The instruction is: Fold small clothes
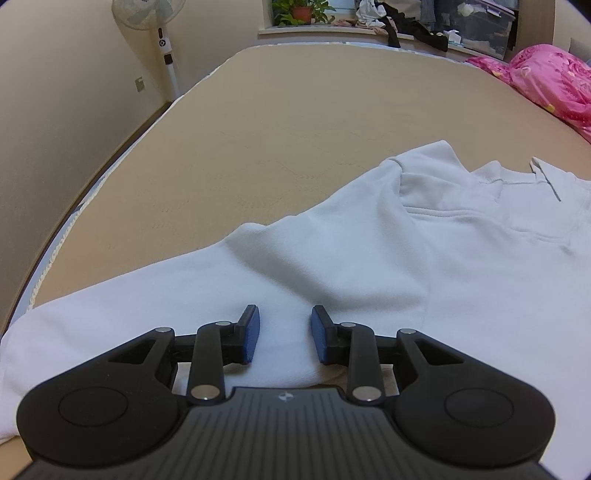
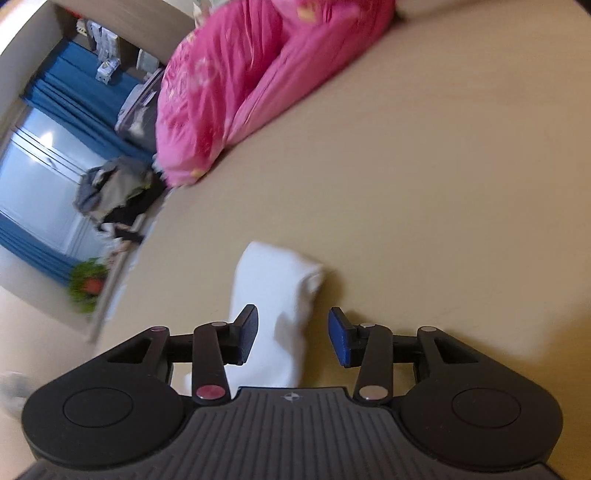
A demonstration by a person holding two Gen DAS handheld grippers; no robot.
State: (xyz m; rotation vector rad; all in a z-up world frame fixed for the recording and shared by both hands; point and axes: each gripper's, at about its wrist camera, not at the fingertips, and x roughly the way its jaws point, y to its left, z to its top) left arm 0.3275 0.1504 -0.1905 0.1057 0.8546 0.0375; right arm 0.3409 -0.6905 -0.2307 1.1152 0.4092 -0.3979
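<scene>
Left gripper (image 1: 285, 334): jaws parted over a ridge of white garment (image 1: 369, 266), pads not visibly pressing; grip uncertain. Garment spread flat across tan bed (image 1: 280, 125), collar toward far right.
Right gripper (image 2: 293, 334): jaws apart, white sleeve (image 2: 280, 291) lying loose between, right pad clear of cloth.
Beyond: pink quilt (image 2: 236, 85) at bed's far side; standing fan (image 1: 155, 14) by wall; potted plant (image 1: 299, 11) on windowsill.

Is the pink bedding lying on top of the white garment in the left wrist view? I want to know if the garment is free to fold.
No. The pink bedding sits apart at the far right of the bed, with bare mattress between it and the white garment.
</scene>
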